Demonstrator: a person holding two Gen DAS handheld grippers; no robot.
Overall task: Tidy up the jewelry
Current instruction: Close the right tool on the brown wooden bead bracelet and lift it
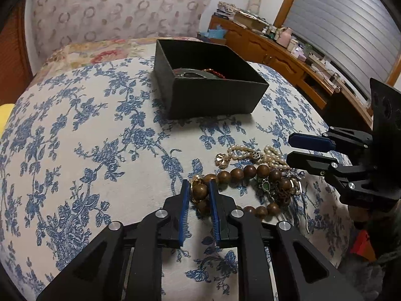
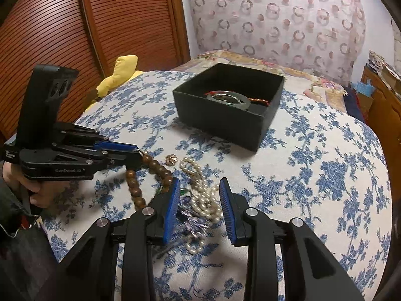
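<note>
A pile of jewelry lies on the blue-flowered cloth: a brown wooden bead strand, a pearl necklace, a gold flower charm and a green-stone piece. My left gripper is shut on one end of the bead strand. My right gripper is open, hovering over the pearls. The open black box stands behind the pile, holding a bangle and a red cord.
A yellow soft toy lies at the bed's left edge by the wooden slatted door. A wooden dresser with clutter runs along the right. A patterned headboard stands behind the box.
</note>
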